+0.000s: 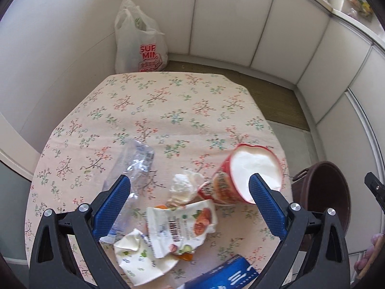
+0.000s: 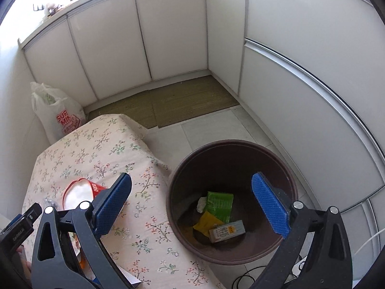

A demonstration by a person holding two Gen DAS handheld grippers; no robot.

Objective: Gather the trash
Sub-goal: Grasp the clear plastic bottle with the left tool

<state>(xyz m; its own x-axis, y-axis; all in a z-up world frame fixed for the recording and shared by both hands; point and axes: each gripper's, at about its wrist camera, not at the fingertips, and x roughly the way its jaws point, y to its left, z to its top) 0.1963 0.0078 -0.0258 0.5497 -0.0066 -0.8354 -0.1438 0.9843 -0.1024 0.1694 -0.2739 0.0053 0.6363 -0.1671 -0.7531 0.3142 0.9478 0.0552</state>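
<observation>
1. Left wrist view: the left gripper (image 1: 190, 187) stood with its jaws spread wide and held nothing. Its blue pads (image 1: 113, 207) carried a fine knurled texture on black plastic arms.
2. Below it, the table (image 1: 168, 110) wore a pale pink cloth printed with small floral sprigs.
3. Between the fingers lay a crumpled white tissue (image 1: 185, 187) and a torn, glossy snack wrapper (image 1: 182, 226) printed with orange food pictures.
4. A crinkled clear plastic wrapper (image 1: 137, 161) lay partly under the left finger.
5. A red paper noodle cup (image 1: 243, 175) lay on its side near the table's right edge, its round white interior facing the camera.
6. A torn white paper lid (image 1: 137, 257) and the corner of a blue carton (image 1: 226, 274) lay nearest the camera.
7. A white plastic shopping bag (image 1: 139, 41) with red lettering stood on the floor in the cabinet corner.
8. Right wrist view: the right gripper (image 2: 192, 187) was likewise spread wide and empty, above a round brown plastic bin (image 2: 231, 149) standing on the tiled floor beside the table.
9. Inside the bin lay a green packet (image 2: 220, 202), a yellow wrapper (image 2: 207, 224), a small grey box (image 2: 226, 233) and a white paper scrap (image 2: 201, 204).
10. A woven mat (image 2: 182, 98) lay before smooth white cabinet doors (image 2: 168, 31).
</observation>
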